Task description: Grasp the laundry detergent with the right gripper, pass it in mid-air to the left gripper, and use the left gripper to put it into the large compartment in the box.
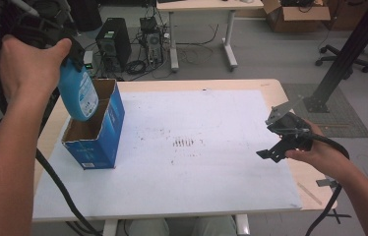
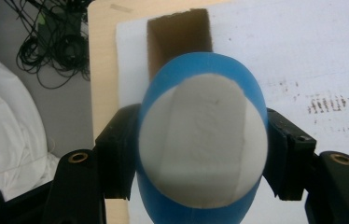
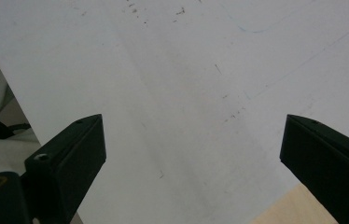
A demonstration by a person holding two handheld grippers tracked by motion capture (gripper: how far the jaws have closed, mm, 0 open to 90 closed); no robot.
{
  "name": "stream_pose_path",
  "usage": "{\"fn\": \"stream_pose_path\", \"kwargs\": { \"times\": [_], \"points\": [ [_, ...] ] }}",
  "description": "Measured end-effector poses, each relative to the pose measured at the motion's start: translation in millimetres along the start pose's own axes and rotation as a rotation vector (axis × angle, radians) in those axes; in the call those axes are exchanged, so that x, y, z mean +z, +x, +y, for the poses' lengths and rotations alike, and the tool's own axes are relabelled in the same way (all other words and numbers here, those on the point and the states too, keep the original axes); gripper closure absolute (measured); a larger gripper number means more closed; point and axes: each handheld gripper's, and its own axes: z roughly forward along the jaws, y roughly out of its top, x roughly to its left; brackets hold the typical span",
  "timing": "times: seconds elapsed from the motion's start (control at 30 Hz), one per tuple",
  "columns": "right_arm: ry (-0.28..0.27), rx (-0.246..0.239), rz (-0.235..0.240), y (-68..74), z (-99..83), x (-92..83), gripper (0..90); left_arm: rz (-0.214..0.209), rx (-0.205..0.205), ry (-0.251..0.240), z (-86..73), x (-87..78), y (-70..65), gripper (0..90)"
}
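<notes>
Lowering: judged from the pose, the step in hand is putting a blue bottle into an open blue carton at the left of the high view.
Table: a pale wooden top across the middle of the high view, overlaid by a white sheet with dark scuffs near its centre.
Carton: it stands upright on the sheet's left part, top open, brown inside; in the left gripper view its mouth sits at upper centre, directly beyond the bottle.
Bottle: blue with a pale label, hanging tilted at the upper left of the high view, its lower end at the rim of the carton's mouth; whether it touches the cardboard cannot be told.
Left gripper: jaws clamped on the bottle's two flanks, with the bottle's rounded pale end facing the camera at centre frame.
Right gripper: held low at the right of the high view, above the sheet's right edge, jaws spread wide and empty; the right gripper view looks past them to bare sheet.
Doing it well: the bottle looks almost as wide as the opening, so it probably needs squaring with the mouth and bringing nearer upright before it goes down.
Risk: a light carton may tip or slide if the bottle catches the rim; the free gripper could steady its right wall.
</notes>
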Motion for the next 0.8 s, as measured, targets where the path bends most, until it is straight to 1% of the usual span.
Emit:
{"fn": "stream_pose_path", "kwargs": {
  "times": [0.1, 0.17, 0.23, 0.3, 0.4, 0.5, 0.63, 0.8],
  "points": [
    [-0.009, 0.004, -0.002, 2.6, -3.0, 0.6, 7.0, 0.001, -0.011, 0.001, -1.2, 4.8, 4.4, 37.6],
    [-0.006, 0.007, -0.004, 2.7, -3.7, 0.4, 7.1, 0.008, -0.014, -0.001, -2.5, 9.1, 4.9, 37.6],
    [-0.011, 0.012, -0.007, 1.4, -3.4, 0.0, 7.1, 0.020, -0.019, 0.005, -4.6, 16.5, 4.0, 37.6],
    [-0.015, 0.015, -0.007, 0.7, -2.4, -0.3, 7.2, 0.024, -0.024, 0.008, -7.9, 27.3, 3.8, 37.6],
    [-0.009, 0.007, -0.004, 1.4, -0.2, 1.5, 7.4, 0.014, -0.042, 0.016, -12.5, 42.9, 4.6, 37.6],
    [-0.008, 0.005, -0.002, 1.4, 0.7, 3.0, 7.5, 0.002, -0.051, 0.021, -15.2, 56.4, 5.8, 37.6],
    [-0.009, 0.011, 0.000, 0.0, 0.5, 5.3, 7.5, -0.001, -0.050, 0.022, -18.8, 74.6, 5.3, 37.6],
    [0.005, 0.016, 0.004, -1.3, -0.8, 10.1, 7.5, -0.020, -0.056, 0.022, -24.2, 98.1, 5.6, 37.6]
  ]
}}
